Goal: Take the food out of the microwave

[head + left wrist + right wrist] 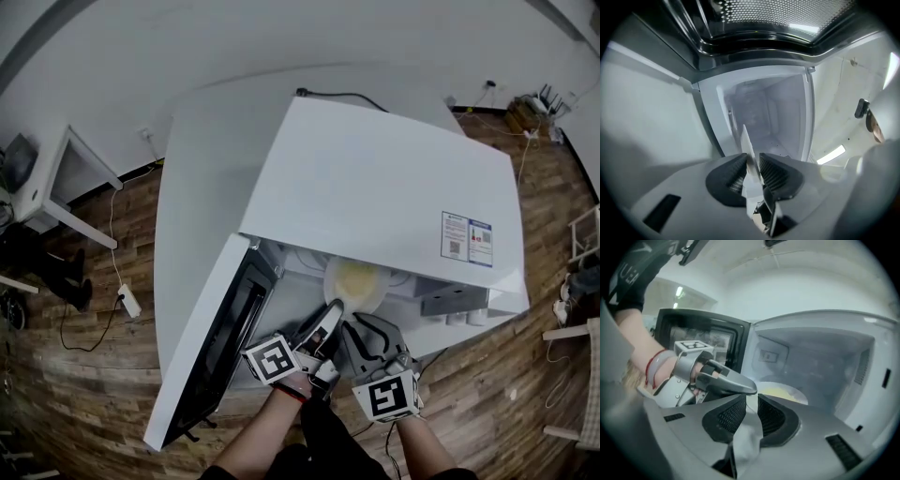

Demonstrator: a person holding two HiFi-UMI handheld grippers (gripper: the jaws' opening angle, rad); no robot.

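While the boxy white microwave (375, 187) stands with its dark-glass door (225, 337) open to the left, a round white plate (329, 284) of pale yellow food (361, 278) sits just inside its near edge. The left gripper (752, 165) and right gripper (751, 405) each pinch the plate's thin near rim between ribbed black pads.

No readable text: only a blurred blue-white sticker (467, 238) atop the microwave (375, 178).
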